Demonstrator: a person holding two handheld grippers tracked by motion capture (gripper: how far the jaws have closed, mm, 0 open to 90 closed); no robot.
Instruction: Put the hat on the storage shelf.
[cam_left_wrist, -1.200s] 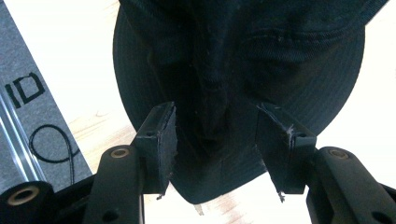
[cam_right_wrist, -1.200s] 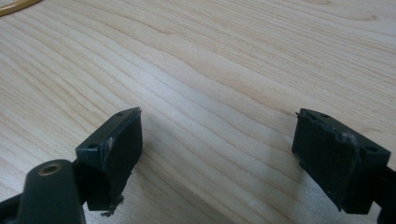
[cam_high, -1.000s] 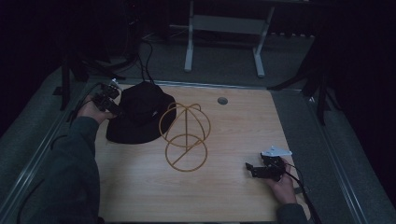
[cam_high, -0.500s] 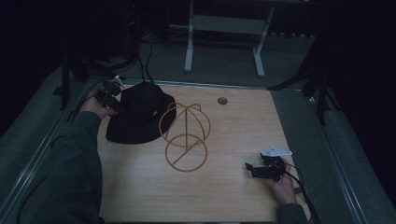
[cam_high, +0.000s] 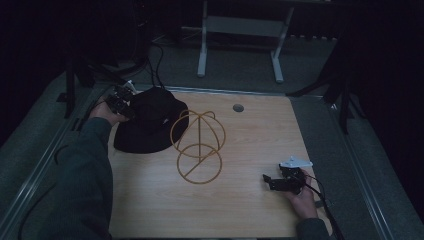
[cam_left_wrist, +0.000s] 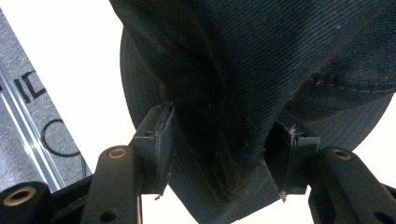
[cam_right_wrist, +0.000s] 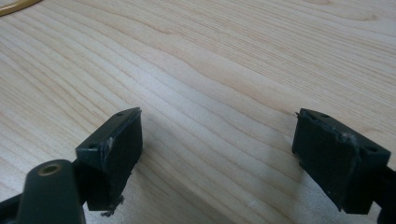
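A black bucket hat (cam_high: 150, 122) lies at the table's far left. My left gripper (cam_high: 122, 102) is at the hat's far left edge. In the left gripper view a thick fold of the hat (cam_left_wrist: 261, 56) fills the gap between the jaws of the left gripper (cam_left_wrist: 219, 144), which press it from both sides. A gold wire stand (cam_high: 197, 145) of rings and arcs sits at the table's middle, its top touching the hat's brim. My right gripper (cam_high: 270, 181) rests low at the near right. In its own view the right gripper (cam_right_wrist: 217, 140) is open over bare wood.
The wooden table (cam_high: 260, 135) has a small round grommet (cam_high: 238, 107) near its far edge. A sliver of the gold wire (cam_right_wrist: 14, 5) shows in the right gripper view's top left corner. Grey floor, cables and a metal frame's legs (cam_high: 202, 50) lie beyond the table.
My left hand has shifted slightly toward the far edge and into the hat's rim. The right gripper and the wire stand have stayed put.
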